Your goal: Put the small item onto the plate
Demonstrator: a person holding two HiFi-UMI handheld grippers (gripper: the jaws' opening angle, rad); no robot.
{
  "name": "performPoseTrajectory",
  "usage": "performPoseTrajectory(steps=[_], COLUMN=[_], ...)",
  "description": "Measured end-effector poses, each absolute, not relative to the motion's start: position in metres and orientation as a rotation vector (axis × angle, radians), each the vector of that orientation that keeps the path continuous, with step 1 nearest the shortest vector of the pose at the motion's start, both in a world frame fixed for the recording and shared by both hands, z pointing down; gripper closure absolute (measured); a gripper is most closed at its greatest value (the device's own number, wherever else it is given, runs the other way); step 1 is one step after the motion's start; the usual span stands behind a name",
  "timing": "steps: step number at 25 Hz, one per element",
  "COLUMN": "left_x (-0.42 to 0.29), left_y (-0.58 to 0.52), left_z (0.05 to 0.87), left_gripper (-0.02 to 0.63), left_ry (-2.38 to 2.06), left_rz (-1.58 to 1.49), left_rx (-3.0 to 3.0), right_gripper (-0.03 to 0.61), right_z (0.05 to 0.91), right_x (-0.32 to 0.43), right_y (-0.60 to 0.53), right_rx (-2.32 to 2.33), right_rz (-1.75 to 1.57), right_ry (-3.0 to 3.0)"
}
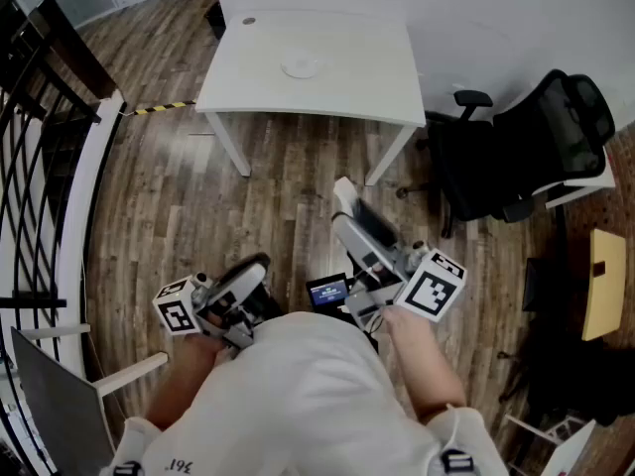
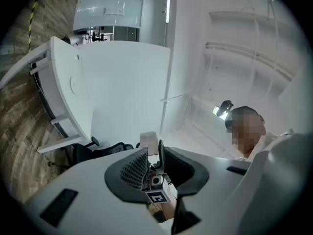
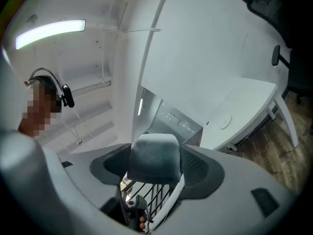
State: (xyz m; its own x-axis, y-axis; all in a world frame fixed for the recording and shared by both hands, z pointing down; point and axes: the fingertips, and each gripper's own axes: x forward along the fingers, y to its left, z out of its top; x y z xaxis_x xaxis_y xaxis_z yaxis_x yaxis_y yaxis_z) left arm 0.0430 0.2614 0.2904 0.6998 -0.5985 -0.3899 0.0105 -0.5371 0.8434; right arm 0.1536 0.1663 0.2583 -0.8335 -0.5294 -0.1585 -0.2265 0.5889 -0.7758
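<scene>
Right gripper view: the right tongs (image 3: 155,150) stand wide apart. The small item (image 3: 154,156), a pale grey-white block, fills the gap between them, with a pad against each of its sides. The item is thus carried in the right tongs, clear of the counter. In the head view it shows as a white end at the tip of these tongs.

Left gripper view: the left tongs (image 2: 153,156) are almost together. Only a narrow slit shows between the dark pads (image 2: 133,169), and nothing sits in it.

Head view: both tongs are held low in front of the person, over the wooden floor (image 1: 288,191). They are on the near side of the counter (image 1: 347,92) and well apart from it. The right tongs point toward the counter's near edge. Each carries its marker cube, and a small lit screen (image 1: 327,291) sits between the two.

The plate (image 1: 301,65), white and round, lies about mid-counter. A small dark round spot (image 1: 248,21) sits near the far left corner; what it is cannot be told.

A black office chair (image 1: 531,147) stands on the floor beside the counter's right edge. A black-barred railing (image 1: 40,157) runs along the left. A yellow-and-black striped strip (image 1: 159,108) lies on the floor near the counter's left edge.
</scene>
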Motion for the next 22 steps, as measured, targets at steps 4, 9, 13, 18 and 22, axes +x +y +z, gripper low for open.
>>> performPoseTrajectory(steps=[4, 9, 13, 18, 22], left_x=[0.047, 0.040, 0.039, 0.040, 0.040], left_y=[0.251, 0.244, 0.242, 0.241, 0.241], left_z=[0.293, 0.292, 0.290, 0.293, 0.295], left_gripper=[0.509, 0.509, 0.509, 0.509, 0.509], left_ry=[-0.458, -0.460, -0.464, -0.455, -0.458], left_rz=[-0.848, -0.861, -0.868, -0.881, -0.873], left_rx=[2.016, 2.026, 2.023, 2.017, 2.015], right_gripper=[0.264, 0.264, 0.264, 0.264, 0.264], right_z=[0.264, 0.263, 0.263, 0.274, 0.277], right_x=[0.158, 0.150, 0.149, 0.148, 0.144], right_y=[0.155, 0.147, 0.143, 0.141, 0.143], right_rx=[-0.618, -0.607, -0.617, -0.635, -0.616], right_rz=[-1.117, -1.106, -1.127, -1.174, -1.197], right_ry=[2.459, 2.474, 2.464, 2.453, 2.459])
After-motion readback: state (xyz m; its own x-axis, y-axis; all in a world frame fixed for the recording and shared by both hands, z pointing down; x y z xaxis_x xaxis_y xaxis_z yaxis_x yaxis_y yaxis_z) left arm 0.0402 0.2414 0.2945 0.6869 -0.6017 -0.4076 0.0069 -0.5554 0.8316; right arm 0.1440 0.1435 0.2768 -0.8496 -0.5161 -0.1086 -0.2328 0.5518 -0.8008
